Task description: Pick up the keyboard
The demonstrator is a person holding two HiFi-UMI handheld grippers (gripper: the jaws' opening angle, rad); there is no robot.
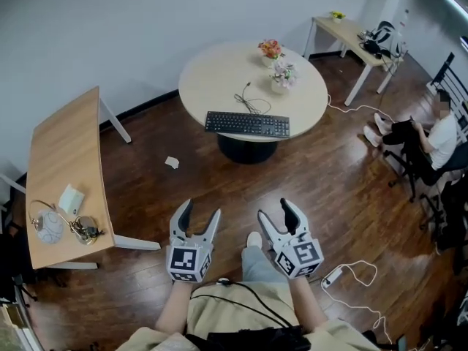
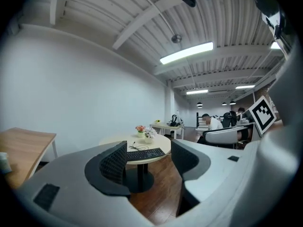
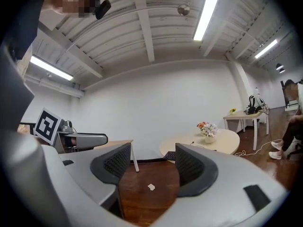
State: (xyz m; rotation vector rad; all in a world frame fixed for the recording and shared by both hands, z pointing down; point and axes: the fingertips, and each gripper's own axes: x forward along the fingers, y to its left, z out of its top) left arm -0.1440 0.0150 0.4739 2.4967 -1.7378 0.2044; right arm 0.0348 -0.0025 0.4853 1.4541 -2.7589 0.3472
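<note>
A black keyboard (image 1: 247, 123) lies at the near edge of a round cream table (image 1: 212, 75), its cable coiled behind it. Both grippers hang over the wooden floor, well short of the table. My left gripper (image 1: 196, 214) stands open with nothing between its jaws; the left gripper view shows the keyboard (image 2: 145, 153) far off, past the gap (image 2: 147, 159). My right gripper (image 1: 276, 212) is also open and empty. In the right gripper view (image 3: 152, 163) only the keyboard's left end (image 3: 169, 155) peeks out beside the right jaw.
Two small flower pots (image 1: 277, 63) stand on the round table. A wooden desk (image 1: 64, 163) with small items lies at the left. A crumpled paper (image 1: 172, 162) lies on the floor. A seated person (image 1: 431, 139) is at the right, and a power strip with cable (image 1: 344, 272) lies near my feet.
</note>
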